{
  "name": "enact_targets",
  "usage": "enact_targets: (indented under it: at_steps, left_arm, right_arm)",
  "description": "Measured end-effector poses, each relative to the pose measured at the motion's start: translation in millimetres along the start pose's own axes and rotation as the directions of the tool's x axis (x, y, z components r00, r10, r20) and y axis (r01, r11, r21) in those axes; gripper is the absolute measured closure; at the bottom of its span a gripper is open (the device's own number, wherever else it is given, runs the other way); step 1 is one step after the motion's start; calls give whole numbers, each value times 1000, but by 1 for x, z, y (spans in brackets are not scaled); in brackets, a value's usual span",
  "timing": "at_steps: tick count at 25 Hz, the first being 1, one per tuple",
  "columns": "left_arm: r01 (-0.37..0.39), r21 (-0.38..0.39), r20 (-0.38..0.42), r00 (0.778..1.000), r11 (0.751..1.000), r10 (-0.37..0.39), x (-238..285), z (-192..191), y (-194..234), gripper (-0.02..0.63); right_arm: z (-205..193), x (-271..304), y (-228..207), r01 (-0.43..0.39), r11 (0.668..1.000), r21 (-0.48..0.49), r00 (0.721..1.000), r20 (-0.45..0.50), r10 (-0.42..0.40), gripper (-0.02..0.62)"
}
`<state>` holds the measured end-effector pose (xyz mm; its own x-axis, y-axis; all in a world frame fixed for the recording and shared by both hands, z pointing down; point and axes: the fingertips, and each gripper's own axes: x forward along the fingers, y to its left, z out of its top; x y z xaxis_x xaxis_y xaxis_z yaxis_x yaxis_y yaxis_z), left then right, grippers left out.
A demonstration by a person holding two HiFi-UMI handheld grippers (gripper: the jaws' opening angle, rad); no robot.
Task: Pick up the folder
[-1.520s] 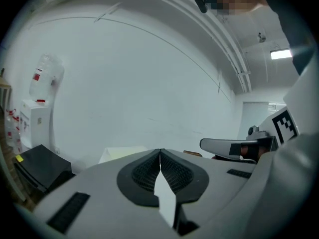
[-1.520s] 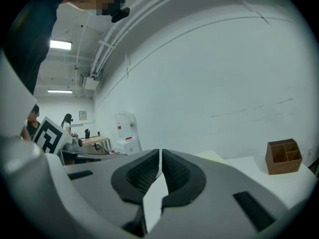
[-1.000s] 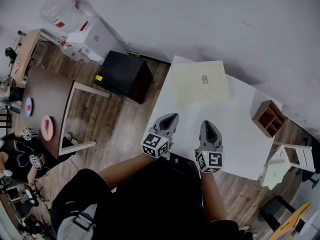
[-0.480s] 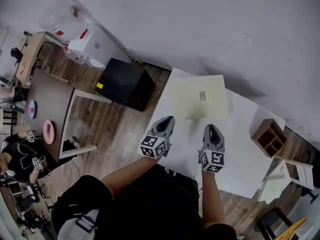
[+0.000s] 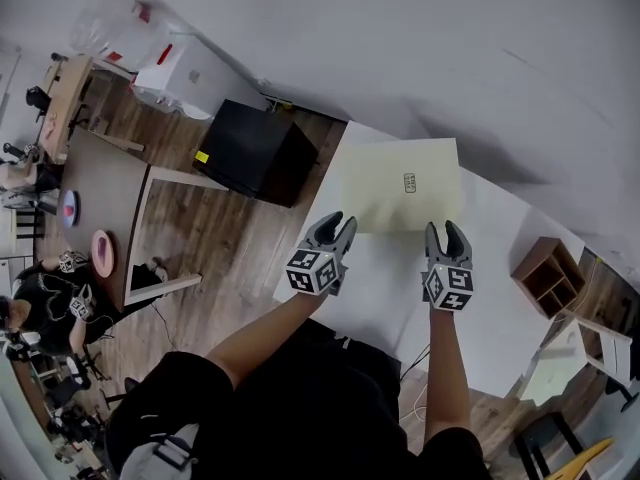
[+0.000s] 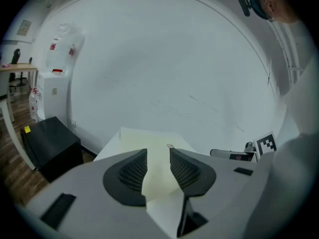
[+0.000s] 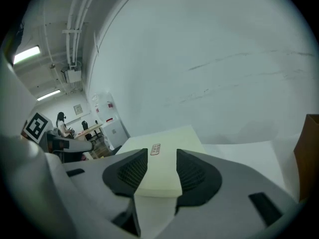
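The left gripper (image 5: 338,224) sits just short of the folder's (image 5: 403,185) near left corner. The right gripper (image 5: 446,231) sits just short of its near right corner. Both point toward the folder and tilt slightly down. Each pair of jaws has just been opening and now stands released, pads apart and grasping nothing. In both gripper views the folder's near edge shows through the gap, with no pad pressing on it.

The folder is pale yellow with a small label near its middle. It lies flat on the white table (image 5: 500,308), beyond the jaws, with its far edge toward the wall (image 5: 400,48). A small wooden box (image 5: 545,276) with compartments stands on the table, right of the folder and well apart from it. A black cabinet (image 5: 250,151) stands on the wooden floor (image 5: 230,238), left of the folder and off the table.
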<state>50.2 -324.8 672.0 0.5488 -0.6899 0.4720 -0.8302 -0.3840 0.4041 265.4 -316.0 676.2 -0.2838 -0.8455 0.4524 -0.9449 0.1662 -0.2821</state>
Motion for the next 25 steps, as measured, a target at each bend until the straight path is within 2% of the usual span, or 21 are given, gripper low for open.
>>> enact_targets:
  at_steps: [5, 12, 19, 25]
  left_arm:
    - [-46, -28, -88, 995, 999, 44, 19, -23, 23, 424]
    - [-70, -53, -149, 987, 996, 62, 39, -44, 43, 372]
    - [-47, -173, -198, 980, 984, 12, 56, -62, 45, 325]
    - [-48, -177, -226, 974, 983, 7, 67, -70, 50, 314]
  right_arm:
    - [-9, 22, -32, 16, 1000, 4, 999, -51, -15, 396]
    - [-24, 37, -72, 24, 999, 26, 992, -127, -20, 348]
    - [-38, 57, -77, -35, 998, 59, 979, -197, 46, 311]
    - [-45, 67, -81, -93, 988, 119, 967, -225, 118, 307]
